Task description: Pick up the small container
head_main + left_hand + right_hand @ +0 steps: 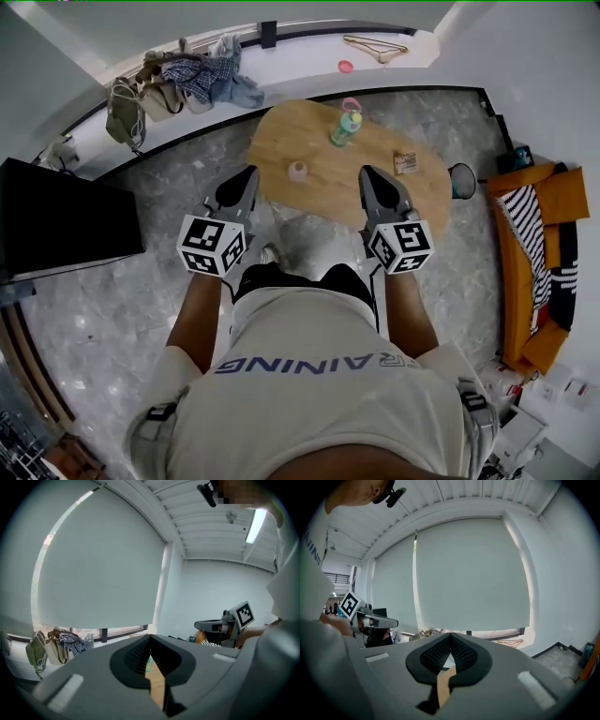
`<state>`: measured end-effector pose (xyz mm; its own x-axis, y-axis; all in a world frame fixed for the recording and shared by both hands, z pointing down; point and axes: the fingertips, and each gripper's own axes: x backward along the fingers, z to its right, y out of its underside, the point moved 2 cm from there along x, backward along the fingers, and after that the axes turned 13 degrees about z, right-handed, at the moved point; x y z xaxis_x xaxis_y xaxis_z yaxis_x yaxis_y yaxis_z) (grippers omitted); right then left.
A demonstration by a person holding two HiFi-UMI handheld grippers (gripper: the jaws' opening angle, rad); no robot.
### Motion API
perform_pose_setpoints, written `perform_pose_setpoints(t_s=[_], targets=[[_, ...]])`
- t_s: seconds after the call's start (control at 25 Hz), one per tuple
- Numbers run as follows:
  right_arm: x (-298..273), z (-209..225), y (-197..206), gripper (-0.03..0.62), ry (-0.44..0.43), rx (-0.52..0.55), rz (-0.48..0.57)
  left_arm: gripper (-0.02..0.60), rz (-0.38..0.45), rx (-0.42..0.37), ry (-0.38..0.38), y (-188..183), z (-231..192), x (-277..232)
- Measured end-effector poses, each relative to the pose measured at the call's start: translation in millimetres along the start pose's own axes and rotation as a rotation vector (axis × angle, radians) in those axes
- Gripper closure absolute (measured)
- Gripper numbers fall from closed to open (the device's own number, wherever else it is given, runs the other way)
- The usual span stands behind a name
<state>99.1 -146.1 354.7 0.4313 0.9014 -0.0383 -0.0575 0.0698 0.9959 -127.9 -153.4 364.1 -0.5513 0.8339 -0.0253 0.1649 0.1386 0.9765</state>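
Observation:
A small pink container (297,171) stands on the near left part of an oval wooden table (319,192). A green bottle with a pink cap (345,127) stands further back, and a small brown packet (405,162) lies to the right. My left gripper (249,174) is held out at the table's near left edge, left of the container and apart from it. My right gripper (367,174) hangs over the table's near edge, right of the container. Both have their jaws together with nothing between them. In the gripper views the left gripper (150,638) and the right gripper (451,635) show only a thin slit of table.
A window ledge at the back carries bags and clothes (202,75), a hanger (375,45) and a pink lid (346,67). A black cabinet (66,220) stands at left. An orange sofa (539,272) and a black bin (461,178) are at right. The floor is grey marble.

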Motion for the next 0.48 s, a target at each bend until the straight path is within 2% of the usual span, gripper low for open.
perform_pose_setpoints(t_s=[0.28, 0.48], targets=[[-12.5, 51.4, 6.2, 0.577, -0.010, -0.014, -0.005, 0.581, -0.013, 0.000, -0.037, 9.0, 10.0, -39.8], [-23.4, 97.2, 8.0, 0.577, -0.089, -0.039, 0.009, 0.582, -0.017, -0.027, -0.118, 6.8, 36.9, -72.4]])
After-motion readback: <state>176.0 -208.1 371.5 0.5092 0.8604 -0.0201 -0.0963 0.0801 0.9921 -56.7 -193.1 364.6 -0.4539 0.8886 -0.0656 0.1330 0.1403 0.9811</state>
